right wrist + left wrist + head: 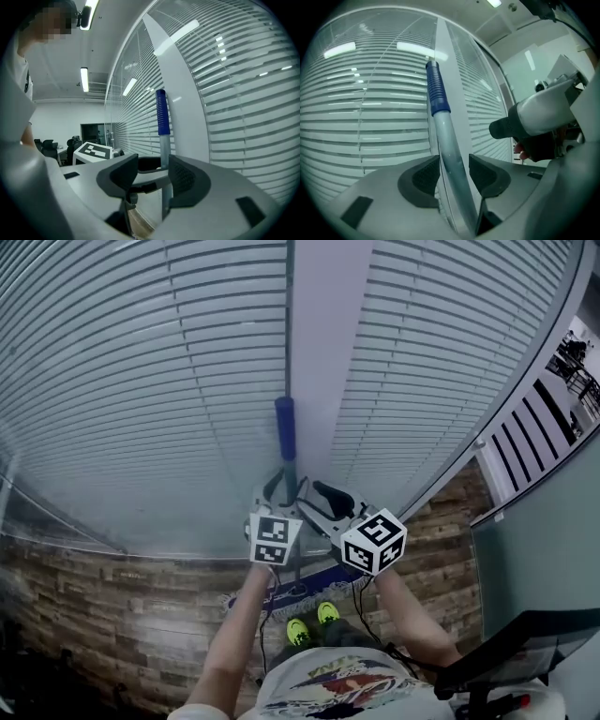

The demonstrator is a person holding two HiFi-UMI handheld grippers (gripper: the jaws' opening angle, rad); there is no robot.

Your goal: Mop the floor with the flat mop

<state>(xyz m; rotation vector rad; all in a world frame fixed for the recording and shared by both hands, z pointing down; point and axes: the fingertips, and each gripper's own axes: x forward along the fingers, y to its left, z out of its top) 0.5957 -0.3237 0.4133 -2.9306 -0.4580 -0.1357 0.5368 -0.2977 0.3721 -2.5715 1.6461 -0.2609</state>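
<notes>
Between parted jaws of left gripper (pixel 453 177): mop handle (pixel 444 140), tilted.

L gripper (pixel 454 176) & R gripper (pixel 152 177) side by side, approx level, both w/ jaws apart.

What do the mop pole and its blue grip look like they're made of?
The mop pole is probably metal: smooth, silvery-grey, with a soft sheen. The blue grip looks like plastic or rubber, matte, with fine ribs ringing it.

No legible words, brands or numbers anywhere. Only black-and-white square marker patterns on two white cubes (pixel 274 540). Colourful print on white shirt (pixel 342 685) unreadable.
</notes>
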